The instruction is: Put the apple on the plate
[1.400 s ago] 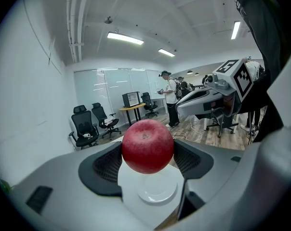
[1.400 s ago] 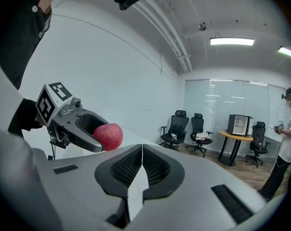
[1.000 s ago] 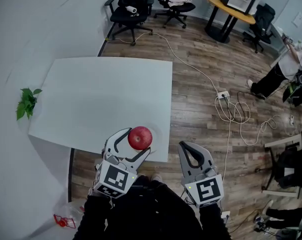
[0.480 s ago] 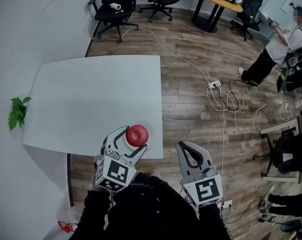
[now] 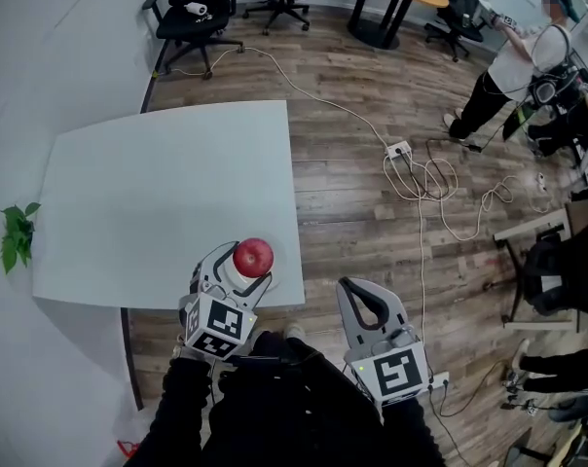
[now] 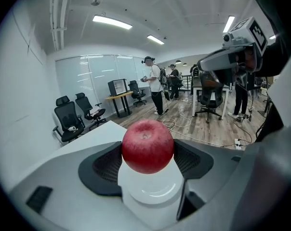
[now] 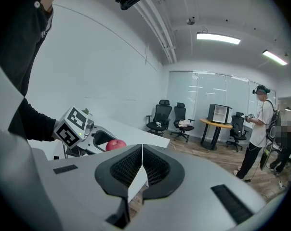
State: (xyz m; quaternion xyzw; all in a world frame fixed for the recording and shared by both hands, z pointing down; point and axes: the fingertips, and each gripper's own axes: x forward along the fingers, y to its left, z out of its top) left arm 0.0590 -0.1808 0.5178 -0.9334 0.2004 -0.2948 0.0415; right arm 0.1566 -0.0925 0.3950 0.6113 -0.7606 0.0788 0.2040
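Left gripper view, round red apple (image 6: pixel 148 146) clamped in left gripper (image 5: pixel 240 269), glossy white plate (image 6: pixel 148 192) beneath, right gripper (image 7: pixel 141 170) clenched.

apple (image 5: pixel 253 257): smooth red skin, faintly speckled, slight sheen
plate (image 6: pixel 150 191): white, glossy, smooth glaze
bench (image 5: pixel 158 193): matt white, smooth top
floor (image 5: pixel 362 202): brown wood planks, visible grain, low sheen
fingers (image 7: pixel 125 167): matt grey plastic, black ribbed pads
sleeves (image 5: pixel 177 407): black cloth, matt

Head view steeply down on white table (image 5: pixel 158 193), gripper views low, level, sharing the apple (image 6: pixel 148 146)
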